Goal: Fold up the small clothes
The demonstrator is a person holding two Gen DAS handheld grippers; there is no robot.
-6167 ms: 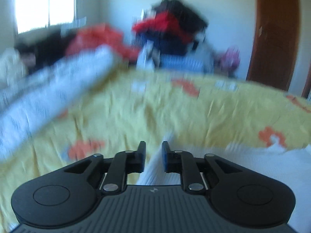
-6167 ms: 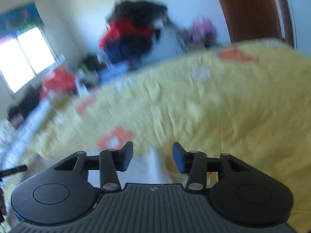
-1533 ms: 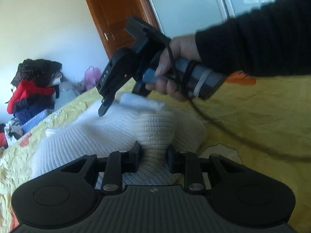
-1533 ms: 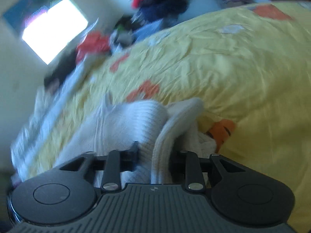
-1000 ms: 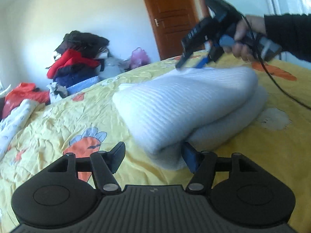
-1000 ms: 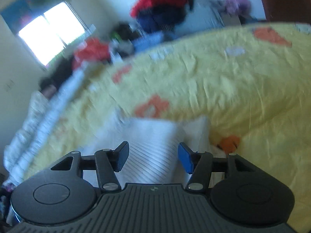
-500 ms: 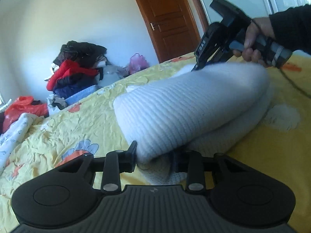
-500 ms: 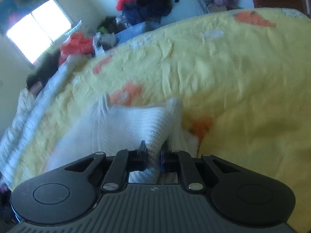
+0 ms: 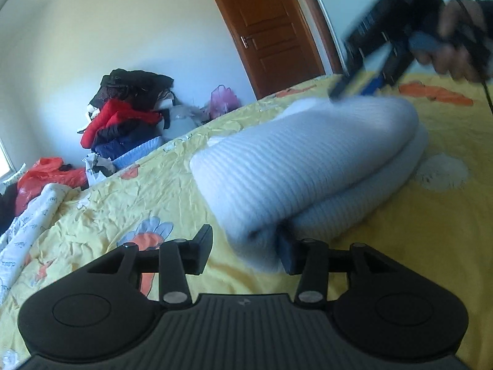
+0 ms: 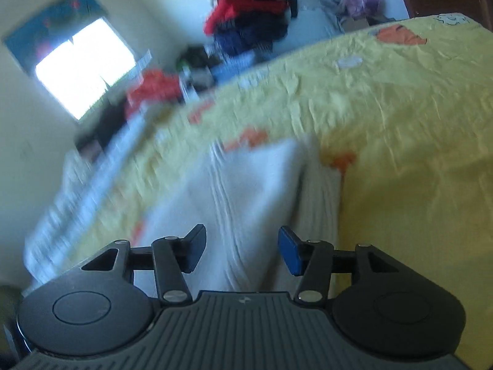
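A white ribbed knit garment (image 9: 308, 160) lies folded double on the yellow bedsheet (image 9: 431, 231). My left gripper (image 9: 245, 254) is at its near end with the jaws opening: the cloth bulges between them against the right finger, and the left finger (image 9: 203, 251) stands apart from it. In the left wrist view, a hand holds my right gripper (image 9: 354, 91) just over the garment's far edge. The blurred right wrist view shows my right gripper (image 10: 242, 252) with its jaws opening above the garment (image 10: 246, 191), nothing pinched.
A pile of red, black and blue clothes (image 9: 129, 114) stands beyond the bed, beside a pink bag (image 9: 223, 98) and a brown door (image 9: 271, 30). A red bag (image 9: 46, 175) and a white printed blanket (image 9: 30, 222) lie at the left. A bright window (image 10: 83, 67) is behind.
Both grippers were closed on the white garment half a second ago and have since parted. The right gripper has drawn back along the garment. The left gripper has hardly moved.
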